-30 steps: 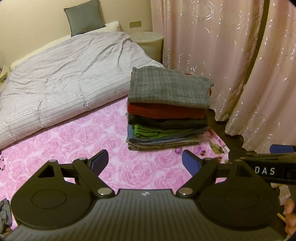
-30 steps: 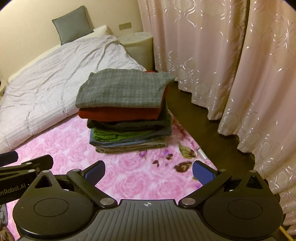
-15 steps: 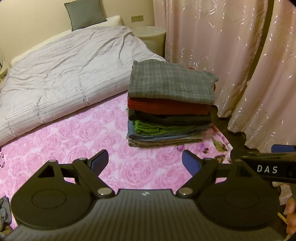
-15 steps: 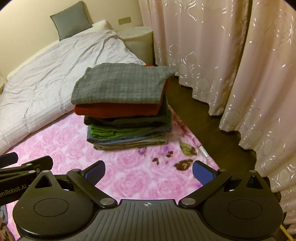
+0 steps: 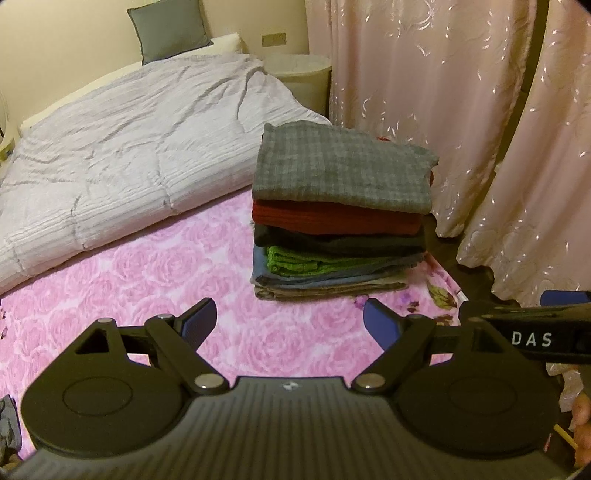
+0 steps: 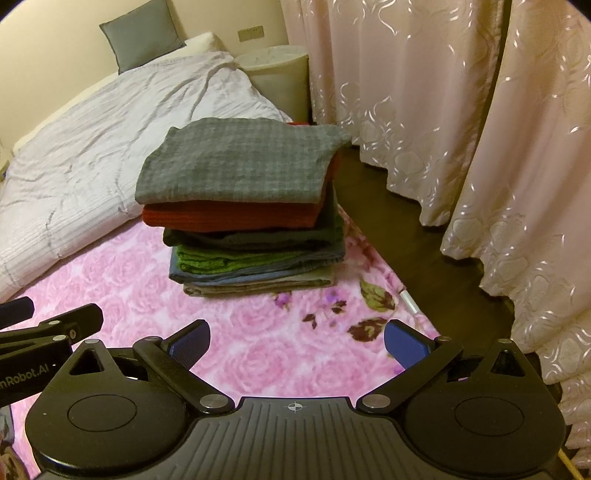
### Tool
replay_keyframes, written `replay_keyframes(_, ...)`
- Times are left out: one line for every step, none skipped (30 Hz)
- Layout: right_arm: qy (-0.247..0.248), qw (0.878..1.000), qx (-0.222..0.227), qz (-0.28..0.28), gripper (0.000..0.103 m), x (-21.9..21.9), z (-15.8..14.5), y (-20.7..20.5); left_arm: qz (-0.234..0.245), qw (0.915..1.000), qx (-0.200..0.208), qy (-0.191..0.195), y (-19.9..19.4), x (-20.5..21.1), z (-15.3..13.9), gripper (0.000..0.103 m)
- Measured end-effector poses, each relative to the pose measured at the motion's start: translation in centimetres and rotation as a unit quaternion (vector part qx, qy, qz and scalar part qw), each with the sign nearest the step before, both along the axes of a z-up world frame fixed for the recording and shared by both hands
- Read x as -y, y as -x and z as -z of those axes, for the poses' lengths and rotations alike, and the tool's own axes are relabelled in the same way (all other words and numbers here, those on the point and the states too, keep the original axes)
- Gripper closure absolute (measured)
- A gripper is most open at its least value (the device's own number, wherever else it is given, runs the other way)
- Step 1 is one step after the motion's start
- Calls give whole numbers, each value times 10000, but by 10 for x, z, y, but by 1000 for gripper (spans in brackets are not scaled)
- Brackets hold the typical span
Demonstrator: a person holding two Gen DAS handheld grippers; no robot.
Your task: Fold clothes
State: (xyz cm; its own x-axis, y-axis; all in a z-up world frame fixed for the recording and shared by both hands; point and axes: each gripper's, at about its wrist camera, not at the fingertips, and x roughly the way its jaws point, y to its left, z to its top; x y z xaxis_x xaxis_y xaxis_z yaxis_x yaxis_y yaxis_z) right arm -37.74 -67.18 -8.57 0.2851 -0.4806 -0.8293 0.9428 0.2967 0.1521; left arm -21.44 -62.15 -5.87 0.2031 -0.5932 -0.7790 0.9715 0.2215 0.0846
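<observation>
I hold my left gripper (image 5: 289,320) and right gripper (image 6: 295,340) level above the blanket (image 5: 122,280), both spread apart, empty, facing 1 stack (image 6: 247,206) of folded clothes.

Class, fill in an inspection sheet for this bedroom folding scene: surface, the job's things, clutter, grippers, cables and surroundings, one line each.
Surface: pink rose-print blanket spread flat.
Job's things: stack of folded clothes on the blanket, grey checked garment on top, red garment under it, green one lower down.
Clutter: bit of grey cloth at the blanket's left edge.
Grippers: left gripper and right gripper both open, empty, short of the stack.
Cables: nothing seen.
Surroundings: grey quilt, grey pillow, pink curtains, dark floor.
</observation>
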Motion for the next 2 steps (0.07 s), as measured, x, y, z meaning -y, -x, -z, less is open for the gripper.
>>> replay_keyframes(1,10000,1,1,0,1,0,0,12,10000,2,9,0,1,0,19)
replay_keyframes(2,10000,2,2,0,1,0,0,20,10000,-3,13,1,2,-1,19)
